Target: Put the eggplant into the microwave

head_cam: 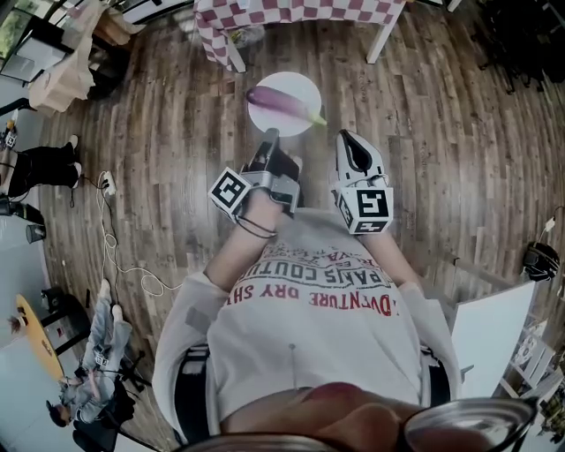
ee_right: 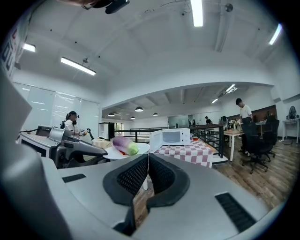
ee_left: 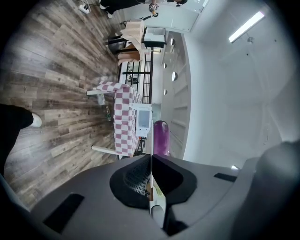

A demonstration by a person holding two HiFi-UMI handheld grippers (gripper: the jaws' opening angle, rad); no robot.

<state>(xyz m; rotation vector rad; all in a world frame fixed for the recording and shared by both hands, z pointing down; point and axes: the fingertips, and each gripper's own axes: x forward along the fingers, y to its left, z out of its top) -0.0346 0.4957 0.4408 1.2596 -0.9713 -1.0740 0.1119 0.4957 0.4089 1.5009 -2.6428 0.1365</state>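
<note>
Checkered table (head_cam: pixel 300 11) beyond eggplant (head_cam: pixel 278 103) on plate (head_cam: pixel 291 84)

I see the eggplant (head_cam: pixel 281 103) lying on its side on a round white plate (head_cam: pixel 296 84). It is purple and shiny, with a green end (that end points to my right in the head view). The microwave (ee_right: pixel 170 137) is white. Its door is shut. It sits on a red-and-white checked table (ee_right: pixel 190 151), well apart from the eggplant.

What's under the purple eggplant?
A white plate. The left gripper pinches the plate's rim. The eggplant lies across the plate's middle, so that part of the plate is covered and can't be seen.
</note>
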